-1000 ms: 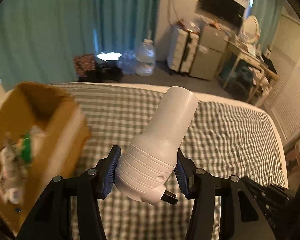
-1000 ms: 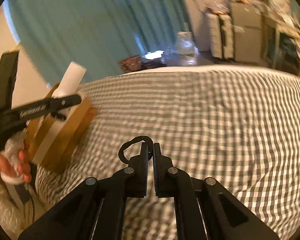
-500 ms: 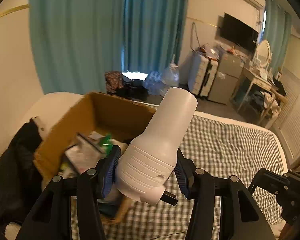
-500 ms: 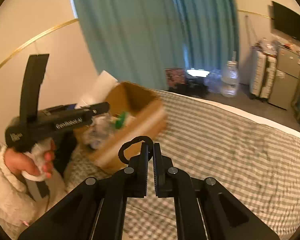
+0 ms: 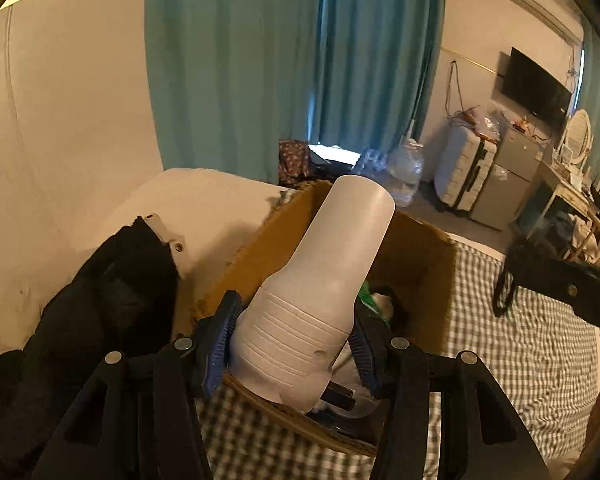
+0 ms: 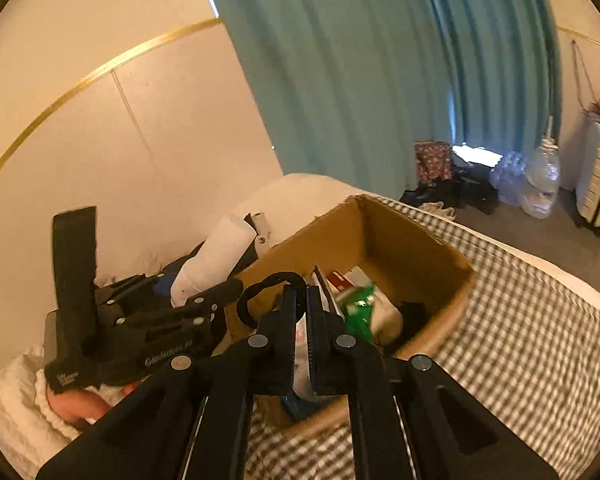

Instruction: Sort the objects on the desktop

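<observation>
left wrist view: the left gripper (image 5: 292, 344) is clamping the ribbed base of a white plastic bottle (image 5: 324, 280), neck aiming at 1 o'clock over the cardboard box (image 5: 416, 252). it's looking light, stiff, slick, so the ribs are gripping best. the right gripper (image 6: 301, 312) is pinching a black hair tie (image 6: 260, 294).

Left gripper (image 5: 294, 344) mid-width; right gripper (image 6: 301, 304) fully closed.

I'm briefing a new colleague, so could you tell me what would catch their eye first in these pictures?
The big white plug-in device, clamped in the left gripper, fills the left wrist view. Just behind it, an open cardboard box of odds and ends sits on the checked bedspread. The right gripper pinches a black loop.
</observation>
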Action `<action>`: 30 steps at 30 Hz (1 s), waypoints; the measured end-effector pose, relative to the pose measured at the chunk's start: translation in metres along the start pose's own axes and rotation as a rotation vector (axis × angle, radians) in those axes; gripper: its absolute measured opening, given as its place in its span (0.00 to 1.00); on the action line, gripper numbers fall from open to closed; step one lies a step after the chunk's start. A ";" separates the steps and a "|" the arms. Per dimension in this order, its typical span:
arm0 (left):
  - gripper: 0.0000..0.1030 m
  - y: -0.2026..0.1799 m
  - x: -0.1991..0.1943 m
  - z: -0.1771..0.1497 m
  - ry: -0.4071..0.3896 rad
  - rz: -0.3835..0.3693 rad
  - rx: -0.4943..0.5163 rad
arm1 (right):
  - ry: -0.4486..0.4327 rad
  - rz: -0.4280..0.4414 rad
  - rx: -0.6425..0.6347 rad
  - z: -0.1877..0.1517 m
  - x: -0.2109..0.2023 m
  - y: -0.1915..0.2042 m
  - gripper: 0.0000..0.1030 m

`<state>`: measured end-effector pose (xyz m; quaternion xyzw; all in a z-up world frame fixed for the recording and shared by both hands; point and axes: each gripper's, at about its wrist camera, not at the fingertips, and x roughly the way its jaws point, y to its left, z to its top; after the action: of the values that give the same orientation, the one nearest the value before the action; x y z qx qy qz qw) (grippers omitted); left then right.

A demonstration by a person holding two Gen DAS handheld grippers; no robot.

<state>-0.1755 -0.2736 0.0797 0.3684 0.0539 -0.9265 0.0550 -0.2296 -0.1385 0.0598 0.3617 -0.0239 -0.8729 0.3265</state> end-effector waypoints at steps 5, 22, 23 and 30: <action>0.60 0.003 0.015 -0.005 0.022 -0.008 0.033 | 0.010 -0.042 0.052 0.013 0.033 -0.014 0.19; 1.00 -0.041 -0.051 -0.005 -0.139 0.005 0.064 | -0.011 -0.400 0.089 -0.014 -0.045 -0.050 0.95; 1.00 -0.047 -0.059 -0.002 -0.145 0.005 0.073 | -0.012 -0.412 0.098 -0.014 -0.051 -0.051 0.95; 1.00 -0.074 -0.088 -0.009 -0.169 -0.049 0.073 | -0.061 -0.516 0.127 -0.033 -0.100 -0.042 1.00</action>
<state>-0.1163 -0.1934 0.1377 0.2894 0.0242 -0.9566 0.0233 -0.1791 -0.0408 0.0857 0.3492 0.0044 -0.9345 0.0690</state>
